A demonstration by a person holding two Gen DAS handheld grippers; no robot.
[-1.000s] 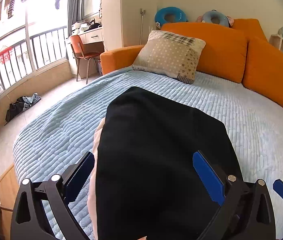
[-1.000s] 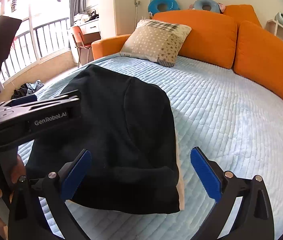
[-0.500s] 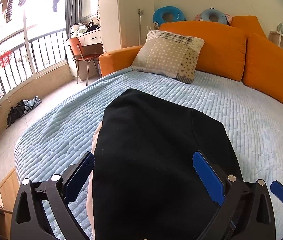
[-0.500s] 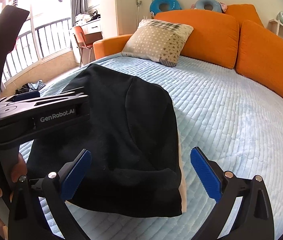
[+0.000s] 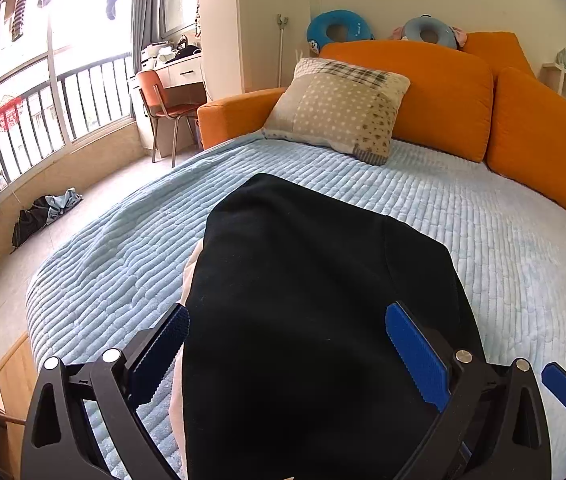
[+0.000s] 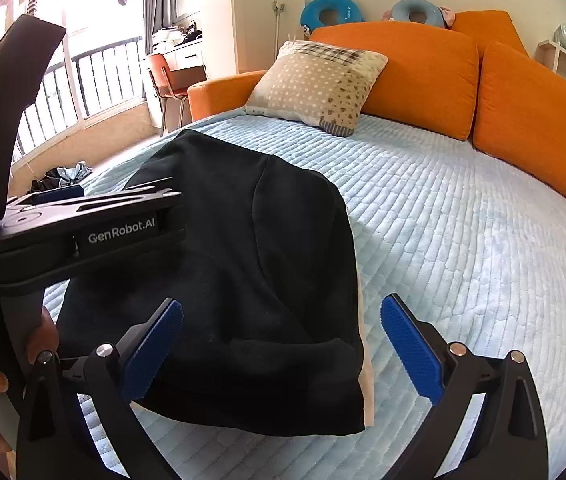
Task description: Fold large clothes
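Observation:
A black garment [image 5: 315, 312] with a pale lining edge lies folded in a long stack on the light blue bedspread [image 5: 503, 240]. It also shows in the right wrist view [image 6: 243, 260]. My left gripper [image 5: 287, 356] is open, its blue pads on either side of the garment's near end, just above it. My right gripper [image 6: 281, 348] is open over the garment's near right corner, holding nothing. The left gripper's black body [image 6: 83, 232] shows at the left of the right wrist view.
A patchwork pillow [image 5: 339, 108] and orange cushions [image 5: 443, 92] line the far side of the bed. A red chair [image 5: 163, 108] and desk stand by the balcony railing. A dark bundle [image 5: 43, 216] lies on the floor at left.
Both grippers have drawn back slightly toward the garment's near end and stay open. The garment has not moved.

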